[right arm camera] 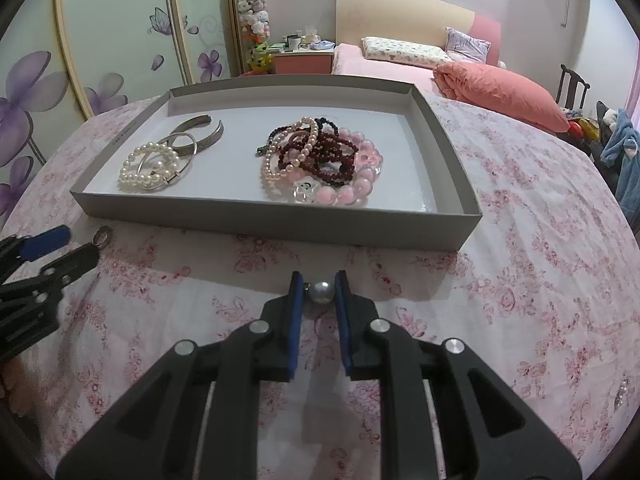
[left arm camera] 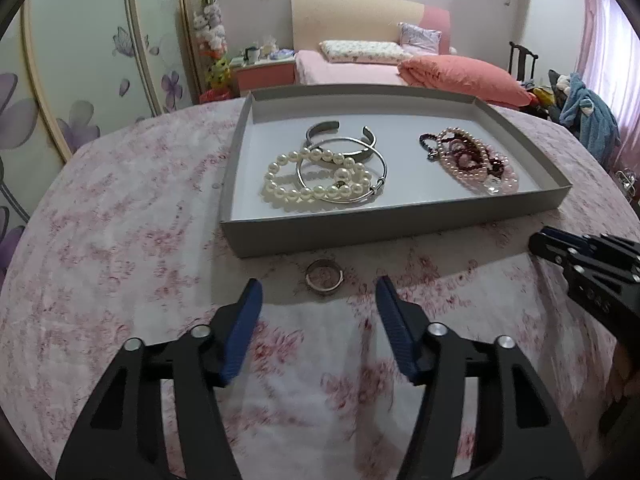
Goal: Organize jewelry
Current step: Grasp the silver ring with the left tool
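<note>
A small silver ring (left arm camera: 324,278) lies on the floral tablecloth just in front of the grey tray (left arm camera: 320,230). My left gripper (left arm camera: 319,282) stands open, one blue pad on each side of the ring, neither touching it. In the right wrist view my right gripper (right arm camera: 319,294) is shut on a round pearl bead (right arm camera: 322,292), low over the cloth before the tray (right arm camera: 260,222). The tray holds a white pearl bracelet (left arm camera: 312,178) with silver bangles (left arm camera: 340,148) on its left and a heap of pink and dark red bead bracelets (right arm camera: 324,160) on its right.
The right gripper (left arm camera: 538,242) shows at the right edge of the left wrist view. The left gripper (right arm camera: 76,246) and the ring (right arm camera: 103,236) sit at the left of the right wrist view. A pink bed (right arm camera: 400,64) and a wardrobe (right arm camera: 120,40) stand beyond the round table.
</note>
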{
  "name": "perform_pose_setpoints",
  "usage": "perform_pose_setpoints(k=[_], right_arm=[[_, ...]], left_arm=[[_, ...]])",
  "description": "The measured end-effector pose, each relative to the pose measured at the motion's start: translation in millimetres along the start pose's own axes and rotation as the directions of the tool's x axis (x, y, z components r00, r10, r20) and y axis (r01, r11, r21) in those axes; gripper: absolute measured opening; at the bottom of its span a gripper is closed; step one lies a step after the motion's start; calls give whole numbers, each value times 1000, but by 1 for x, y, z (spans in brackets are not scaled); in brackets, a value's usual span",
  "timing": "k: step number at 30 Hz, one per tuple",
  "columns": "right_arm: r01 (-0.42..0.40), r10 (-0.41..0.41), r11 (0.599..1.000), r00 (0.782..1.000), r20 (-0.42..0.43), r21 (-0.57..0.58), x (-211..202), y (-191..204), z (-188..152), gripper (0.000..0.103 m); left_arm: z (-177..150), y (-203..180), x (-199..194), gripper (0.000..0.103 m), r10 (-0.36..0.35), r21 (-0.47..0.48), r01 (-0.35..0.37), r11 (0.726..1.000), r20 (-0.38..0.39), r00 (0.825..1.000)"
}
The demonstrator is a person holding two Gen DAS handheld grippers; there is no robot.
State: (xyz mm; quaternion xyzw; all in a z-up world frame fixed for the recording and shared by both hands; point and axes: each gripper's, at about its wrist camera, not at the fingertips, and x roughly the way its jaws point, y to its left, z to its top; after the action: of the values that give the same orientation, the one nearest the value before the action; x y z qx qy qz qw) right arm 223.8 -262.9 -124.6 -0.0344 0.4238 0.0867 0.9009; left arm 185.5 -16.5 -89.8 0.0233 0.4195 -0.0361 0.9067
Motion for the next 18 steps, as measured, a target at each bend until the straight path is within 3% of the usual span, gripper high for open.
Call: perform_pose_setpoints(k=[9, 18], right_arm=[[-3, 3, 1000, 1000, -1, 2, 0, 1, 0, 17], [-4, 4, 1000, 1000, -1, 3, 0, 1, 0, 17]], left_arm=[[6, -2, 11, 38, 22, -26, -22, 999, -21, 1000], [8, -4, 12, 39, 29, -20, -30, 999, -22, 999]])
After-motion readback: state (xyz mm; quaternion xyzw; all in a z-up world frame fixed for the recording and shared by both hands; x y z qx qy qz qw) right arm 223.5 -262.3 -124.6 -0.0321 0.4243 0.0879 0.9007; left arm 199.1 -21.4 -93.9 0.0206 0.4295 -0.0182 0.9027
